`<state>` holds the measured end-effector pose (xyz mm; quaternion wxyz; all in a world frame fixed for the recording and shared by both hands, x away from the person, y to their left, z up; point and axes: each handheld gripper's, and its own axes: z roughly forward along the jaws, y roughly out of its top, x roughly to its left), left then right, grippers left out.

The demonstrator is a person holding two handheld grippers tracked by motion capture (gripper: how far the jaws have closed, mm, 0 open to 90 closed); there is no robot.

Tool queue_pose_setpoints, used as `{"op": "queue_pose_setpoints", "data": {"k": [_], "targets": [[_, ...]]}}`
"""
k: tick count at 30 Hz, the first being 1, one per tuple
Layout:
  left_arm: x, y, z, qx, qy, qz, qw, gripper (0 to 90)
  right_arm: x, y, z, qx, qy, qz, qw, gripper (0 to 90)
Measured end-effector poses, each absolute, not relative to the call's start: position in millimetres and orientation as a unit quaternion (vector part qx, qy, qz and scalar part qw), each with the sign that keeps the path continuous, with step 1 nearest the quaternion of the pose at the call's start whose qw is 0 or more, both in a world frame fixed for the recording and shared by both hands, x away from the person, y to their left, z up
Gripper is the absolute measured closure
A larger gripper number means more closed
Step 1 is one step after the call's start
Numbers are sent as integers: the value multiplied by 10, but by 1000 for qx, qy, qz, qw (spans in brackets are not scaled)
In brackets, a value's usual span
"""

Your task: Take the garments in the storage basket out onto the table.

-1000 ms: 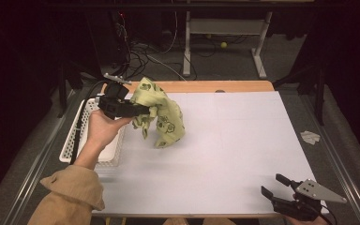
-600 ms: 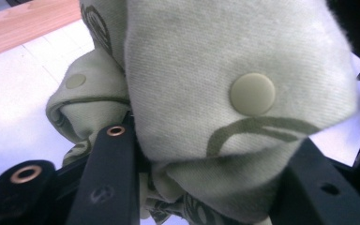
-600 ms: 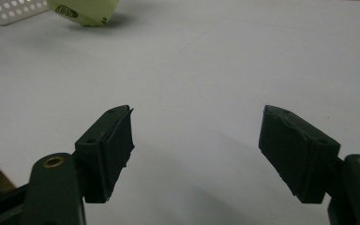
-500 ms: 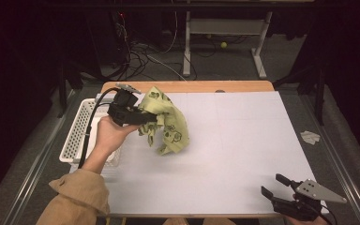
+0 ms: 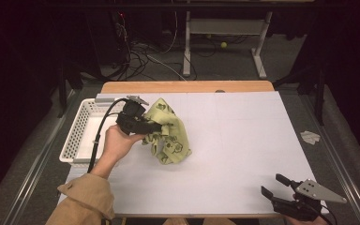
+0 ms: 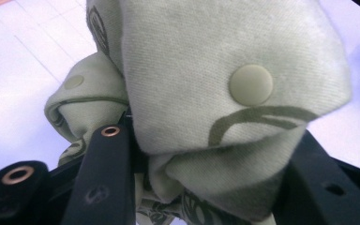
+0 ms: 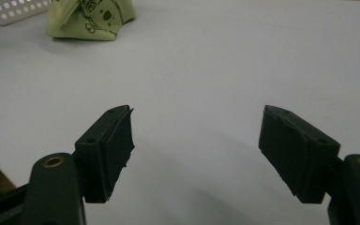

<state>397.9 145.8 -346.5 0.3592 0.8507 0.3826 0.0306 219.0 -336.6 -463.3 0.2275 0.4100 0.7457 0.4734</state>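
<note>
A light green cloth printed with dark cartoon figures lies bunched on the white table, left of centre. My left gripper reaches into it from the left at table height. In the left gripper view the cloth, with a round snap button, bulges between both black jaws and touches each. Those jaws have just been opening, with the fabric still wedged between them. My right gripper rests at the table's front right corner, open and empty. From there the cloth sits far off.
A white perforated basket stands at the table's left edge, just behind my left hand; its corner appears in the right gripper view. A crumpled paper scrap lies off the table's right side. Cables and a stand sit on the floor beyond.
My left hand has come down and a little rightward, lowering the cloth from above the basket's edge onto the table. The right gripper has stayed put.
</note>
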Motion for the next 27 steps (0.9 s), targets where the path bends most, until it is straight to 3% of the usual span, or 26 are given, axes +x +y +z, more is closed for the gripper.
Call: {"op": "queue_pose_setpoints", "data": {"k": [27], "targets": [[4098,1292,-3976,849,403,25,342,530,2190,-3370,-4634,411,745,474,226,272]]}}
